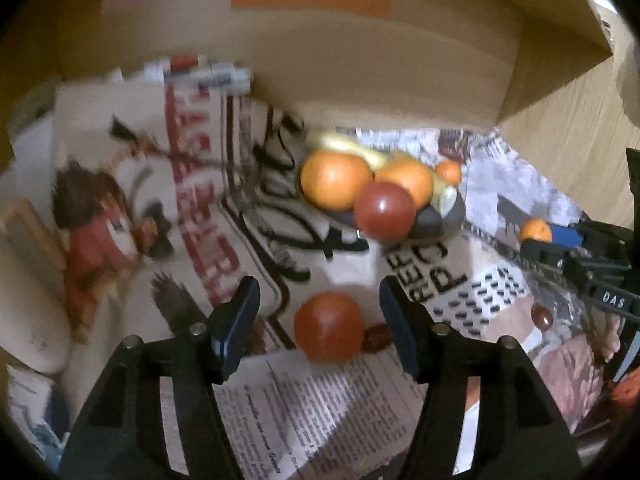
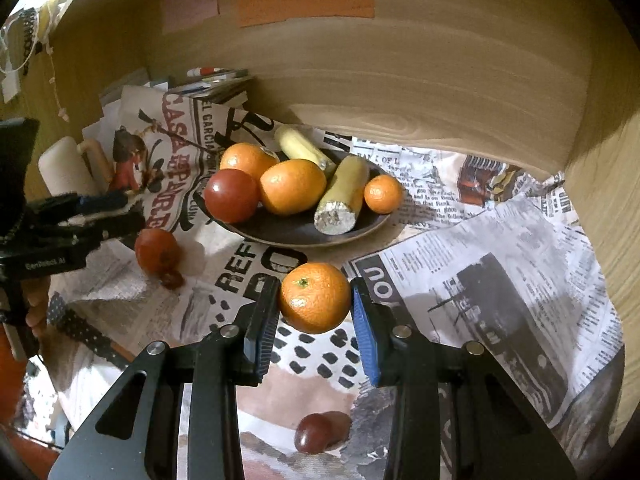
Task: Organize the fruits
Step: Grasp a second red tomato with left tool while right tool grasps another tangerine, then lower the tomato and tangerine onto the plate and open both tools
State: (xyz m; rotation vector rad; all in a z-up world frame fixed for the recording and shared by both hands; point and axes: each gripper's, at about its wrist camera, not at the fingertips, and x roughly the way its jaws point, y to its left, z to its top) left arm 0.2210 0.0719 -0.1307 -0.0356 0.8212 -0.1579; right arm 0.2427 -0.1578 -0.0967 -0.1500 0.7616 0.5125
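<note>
a dark plate (image 2: 352, 228) sits on newspaper (image 2: 500, 240) toward the far side of a wooden alcove, and it holds most of the fruit. on it, seen from the right wrist camera, are a red tomato (image 2: 231, 195) at the near left rim, two oranges (image 2: 293, 186) behind and beside it, two yellow banana pieces (image 2: 343, 195) lying across the middle, and a small mandarin (image 2: 383, 193) at the right edge.

nearer than the plate, the right gripper (image 2: 315, 322) is closed on an orange (image 2: 315, 297); its blue pads press the fruit's left and right sides, and the fruit is lifted clear of the paper, with its green stem scar facing up.

to the left of the plate, a second tomato (image 1: 329, 327) lies on the newspaper, with a small dark red fruit (image 1: 377, 338) touching its right side. the left gripper (image 1: 320, 300) hangs over this tomato with its jaws standing apart, a clear gap on each side, the pads not pressing it. the left camera view is blurred.

near the bottom of the right camera view, two small dark red grapes (image 2: 314, 432) lie together on the paper, well apart from the plate.

behind the plate a wooden wall (image 2: 400, 72) carries coloured paper notes (image 2: 304, 0). a white roll (image 2: 66, 168) lies at the far left.
</note>
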